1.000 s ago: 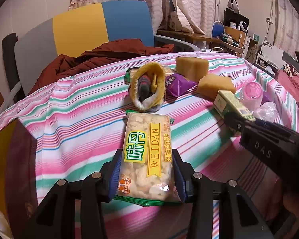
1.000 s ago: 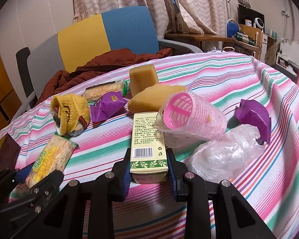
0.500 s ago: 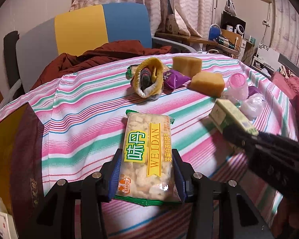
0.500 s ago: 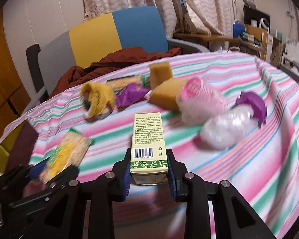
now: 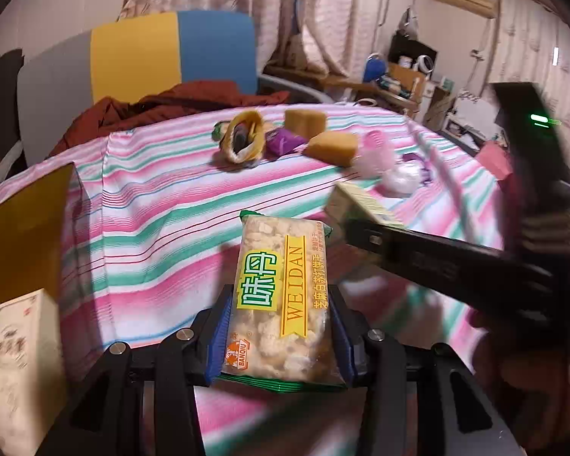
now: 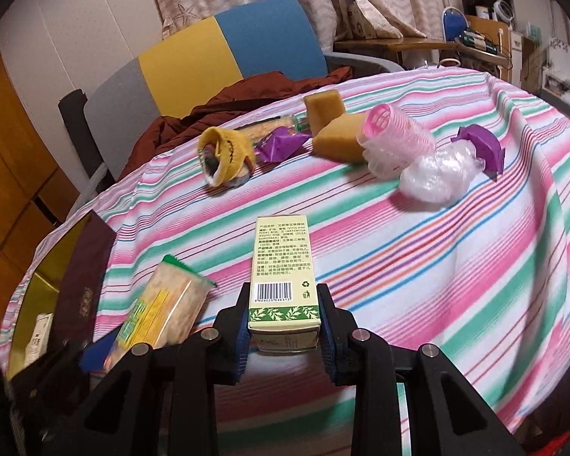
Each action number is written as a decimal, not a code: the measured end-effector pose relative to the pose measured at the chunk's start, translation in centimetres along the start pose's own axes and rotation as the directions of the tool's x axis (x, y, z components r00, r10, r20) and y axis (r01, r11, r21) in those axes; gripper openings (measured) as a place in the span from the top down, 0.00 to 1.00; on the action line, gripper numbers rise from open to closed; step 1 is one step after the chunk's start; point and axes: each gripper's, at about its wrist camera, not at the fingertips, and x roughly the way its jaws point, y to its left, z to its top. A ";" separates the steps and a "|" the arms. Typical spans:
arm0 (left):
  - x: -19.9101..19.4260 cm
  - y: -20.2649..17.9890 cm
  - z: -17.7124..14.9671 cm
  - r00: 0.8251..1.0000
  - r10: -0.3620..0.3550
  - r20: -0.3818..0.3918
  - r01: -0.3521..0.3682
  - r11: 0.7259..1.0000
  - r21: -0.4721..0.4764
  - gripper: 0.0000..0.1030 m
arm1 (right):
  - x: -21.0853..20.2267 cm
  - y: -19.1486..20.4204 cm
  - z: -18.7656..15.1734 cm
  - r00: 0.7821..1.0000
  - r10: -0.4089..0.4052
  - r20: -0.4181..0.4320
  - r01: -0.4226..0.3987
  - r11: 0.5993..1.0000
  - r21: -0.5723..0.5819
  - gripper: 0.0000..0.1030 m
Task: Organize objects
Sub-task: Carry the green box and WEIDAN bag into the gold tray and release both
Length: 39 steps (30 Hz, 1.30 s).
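My left gripper (image 5: pixel 279 336) is shut on a clear snack packet (image 5: pixel 281 296) with a yellow and green label, held above the striped tablecloth (image 5: pixel 163 205). The same snack packet (image 6: pixel 159 304) shows at the lower left of the right wrist view. My right gripper (image 6: pixel 283 323) is shut on a pale green carton (image 6: pixel 283 266) with a barcode, also off the table. That carton (image 5: pixel 357 203) and its gripper arm reach in from the right of the left wrist view. At the left edge stands an open dark red box with a gold lining (image 6: pixel 72 266).
Further back on the cloth lie a yellow knitted sock (image 6: pixel 226 155), a purple wrapper (image 6: pixel 281 144), two tan sponges (image 6: pixel 340 135), a pink mesh roller (image 6: pixel 395 140), a clear bag (image 6: pixel 437 174) and a purple piece (image 6: pixel 482 148). A chair (image 6: pixel 216 57) with a brown jacket stands behind the table.
Both grippers have drawn back and toward the left with their loads, a little higher. The table's objects look farther away, and the gold-lined box has come into view at the left.
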 end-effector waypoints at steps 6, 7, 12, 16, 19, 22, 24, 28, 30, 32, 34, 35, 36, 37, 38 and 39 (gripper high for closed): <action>-4.1 0.4 -0.6 0.997 -0.009 0.072 0.007 1.000 0.024 0.55 | -1.0 2.0 -0.3 1.000 0.027 0.005 -0.027 0.999 -0.027 0.70; -5.0 0.9 -0.7 0.996 -0.006 0.089 0.004 1.000 0.015 0.55 | -1.2 2.5 -0.4 0.999 0.036 0.004 -0.036 0.999 -0.032 0.70; -8.0 3.8 -0.9 0.990 0.028 0.135 -0.019 0.998 -0.063 0.55 | -2.3 5.6 -0.6 0.996 0.090 0.008 -0.089 0.993 -0.081 0.70; -10.7 7.4 -1.1 0.980 0.097 0.174 -0.069 0.985 -0.156 0.55 | -3.4 9.2 -0.8 0.987 0.163 0.009 -0.160 0.976 -0.147 0.70; -12.3 10.1 -1.3 0.970 0.155 0.188 -0.110 0.967 -0.229 0.55 | -4.1 12.0 -1.0 0.976 0.218 -0.001 -0.214 0.957 -0.196 0.70; -13.4 13.3 -2.0 0.958 0.231 0.171 -0.173 0.939 -0.298 0.55 | -4.6 14.5 -1.2 0.963 0.268 -0.017 -0.265 0.937 -0.229 0.70; -13.5 15.1 -2.5 0.956 0.255 0.147 -0.195 0.922 -0.335 0.55 | -4.9 16.4 -1.4 0.951 0.306 -0.036 -0.305 0.919 -0.252 0.70; -13.7 18.9 -3.6 0.949 0.304 0.087 -0.243 0.877 -0.415 0.55 | -5.3 19.7 -2.3 0.927 0.365 -0.082 -0.373 0.882 -0.289 0.70; -13.7 20.2 -4.1 0.945 0.319 0.070 -0.259 0.863 -0.434 0.55 | -5.5 21.2 -3.1 0.915 0.387 -0.116 -0.403 0.862 -0.308 0.70; -13.8 21.5 -4.7 0.939 0.341 0.050 -0.284 0.847 -0.449 0.55 | -5.5 22.4 -4.0 0.905 0.399 -0.147 -0.425 0.842 -0.331 0.70; -13.3 22.8 -4.9 0.939 0.343 0.031 -0.290 0.836 -0.467 0.55 | -5.4 23.5 -5.0 0.896 0.405 -0.180 -0.444 0.823 -0.355 0.70; -13.2 23.4 -5.1 0.938 0.345 0.023 -0.292 0.827 -0.479 0.55 | -5.4 24.1 -5.5 0.887 0.413 -0.207 -0.462 0.807 -0.369 0.70; -13.0 23.9 -5.2 0.940 0.341 0.011 -0.293 0.822 -0.488 0.55 | -5.3 24.6 -6.0 0.882 0.415 -0.225 -0.471 0.794 -0.384 0.70; -12.8 24.6 -5.4 0.942 0.335 0.001 -0.290 0.818 -0.497 0.55 | -5.3 24.9 -6.3 0.880 0.412 -0.237 -0.475 0.784 -0.399 0.70; -12.7 25.1 -5.5 0.942 0.336 -0.007 -0.293 0.809 -0.510 0.55 | -5.3 25.4 -6.7 0.877 0.408 -0.252 -0.479 0.771 -0.419 0.70; -12.6 25.5 -5.7 0.940 0.341 -0.016 -0.300 0.800 -0.520 0.55 | -5.3 25.7 -7.1 0.872 0.409 -0.267 -0.488 0.759 -0.431 0.70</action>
